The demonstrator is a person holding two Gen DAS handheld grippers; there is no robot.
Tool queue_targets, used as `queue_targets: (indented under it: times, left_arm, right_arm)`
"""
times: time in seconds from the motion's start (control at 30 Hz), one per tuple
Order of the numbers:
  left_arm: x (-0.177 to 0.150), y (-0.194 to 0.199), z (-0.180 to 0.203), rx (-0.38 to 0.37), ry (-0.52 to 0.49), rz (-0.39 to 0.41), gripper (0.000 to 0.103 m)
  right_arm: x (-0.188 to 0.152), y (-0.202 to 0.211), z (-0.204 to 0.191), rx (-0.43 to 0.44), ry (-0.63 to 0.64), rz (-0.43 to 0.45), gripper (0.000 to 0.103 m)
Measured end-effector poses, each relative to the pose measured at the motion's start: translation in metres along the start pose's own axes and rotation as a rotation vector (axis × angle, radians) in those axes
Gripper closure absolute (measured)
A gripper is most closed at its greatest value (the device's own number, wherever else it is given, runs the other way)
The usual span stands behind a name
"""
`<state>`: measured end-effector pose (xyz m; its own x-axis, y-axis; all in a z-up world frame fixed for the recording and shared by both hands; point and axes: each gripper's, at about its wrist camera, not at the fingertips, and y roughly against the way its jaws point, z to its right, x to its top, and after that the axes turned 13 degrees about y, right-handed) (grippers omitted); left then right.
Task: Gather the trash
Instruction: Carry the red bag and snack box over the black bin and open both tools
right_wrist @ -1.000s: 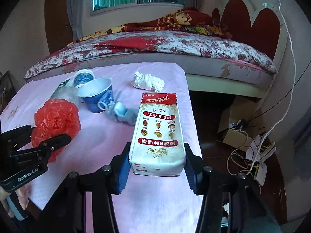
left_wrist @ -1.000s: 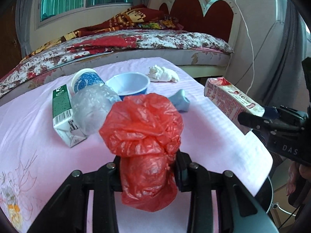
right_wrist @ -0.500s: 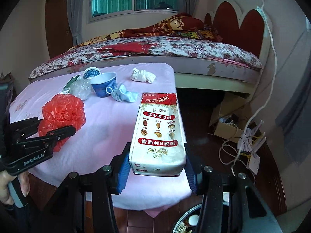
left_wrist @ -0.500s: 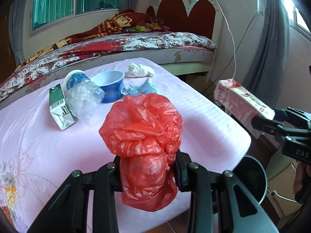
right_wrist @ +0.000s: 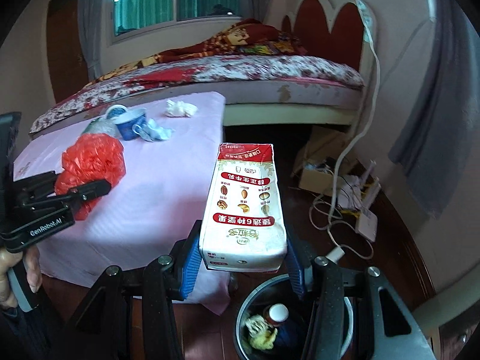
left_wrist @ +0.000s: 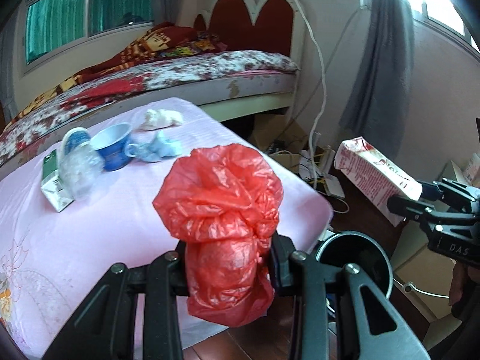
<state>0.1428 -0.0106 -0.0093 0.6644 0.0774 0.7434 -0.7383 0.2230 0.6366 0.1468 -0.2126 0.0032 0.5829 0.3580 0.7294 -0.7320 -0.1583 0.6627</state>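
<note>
While my left gripper is clamped on a crumpled red plastic bag above the near corner of the pink-covered bench, my right gripper squeezes a red-and-white milk carton just above a round bin on the floor. The bin already has a bottle and scraps in it. A blue cup, a green carton, a clear crumpled bag and a white tissue lie on the bench.
</note>
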Motion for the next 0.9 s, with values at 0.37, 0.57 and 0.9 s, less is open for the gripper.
queue_targets:
  times: [0.37,0.57,0.9]
  left_arm:
    - [-0.021,-0.010,0.059,-0.083,-0.076,-0.031,0.067]
    - [-0.036,-0.021,0.081,-0.120,-0.105,-0.076,0.067]
    - [-0.067,-0.043,0.125,-0.196,-0.180,-0.177,0.067]
  right_arm:
    - [-0.037,0.015,0.032,-0.056,-0.049,-0.037,0.051]
    - [-0.064,0.015,0.046,-0.070,-0.067,-0.082,0.051]
    - [-0.109,0.021,0.072,-0.102,-0.111,-0.136,0.051]
